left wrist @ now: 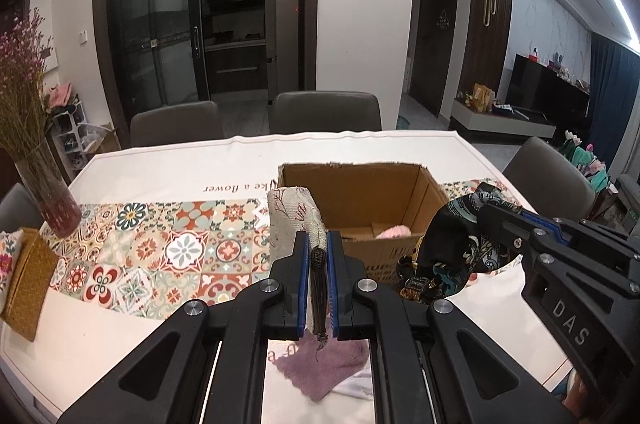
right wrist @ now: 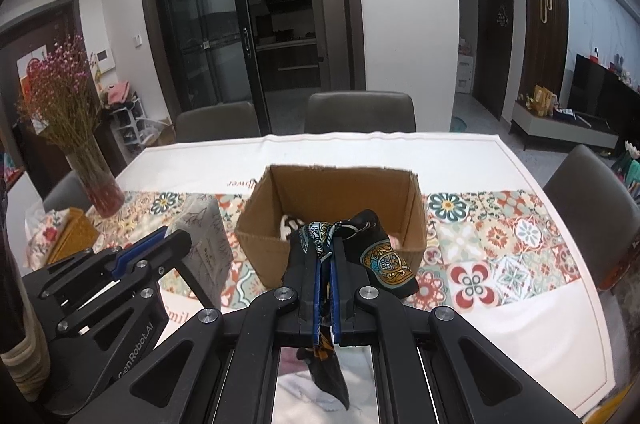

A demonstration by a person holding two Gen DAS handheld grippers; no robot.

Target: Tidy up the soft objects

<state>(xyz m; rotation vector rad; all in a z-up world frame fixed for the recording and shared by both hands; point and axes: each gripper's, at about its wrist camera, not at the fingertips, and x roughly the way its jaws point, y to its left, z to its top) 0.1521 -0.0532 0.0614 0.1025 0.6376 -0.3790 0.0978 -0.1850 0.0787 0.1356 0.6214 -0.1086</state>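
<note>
My left gripper (left wrist: 318, 244) is shut on a beige printed fabric pouch (left wrist: 294, 214) with a zipper, held up just left of an open cardboard box (left wrist: 430, 192). My right gripper (right wrist: 325, 248) is shut on a dark patterned silk scarf (right wrist: 380, 256), lifted in front of the same cardboard box (right wrist: 412, 196). From the left wrist view the right gripper (left wrist: 500, 220) shows at the right with the scarf (left wrist: 452, 244) hanging from it. In the right wrist view the left gripper (right wrist: 168, 240) holds the pouch (right wrist: 208, 236). A pink soft item (left wrist: 394, 232) lies inside the box.
A purple cloth (left wrist: 320, 364) lies on the table (left wrist: 152, 160) beneath my left gripper. A glass vase of dried flowers (left wrist: 52, 200) and a tissue box (left wrist: 28, 284) stand at the left. Grey chairs (left wrist: 324, 112) line the far side.
</note>
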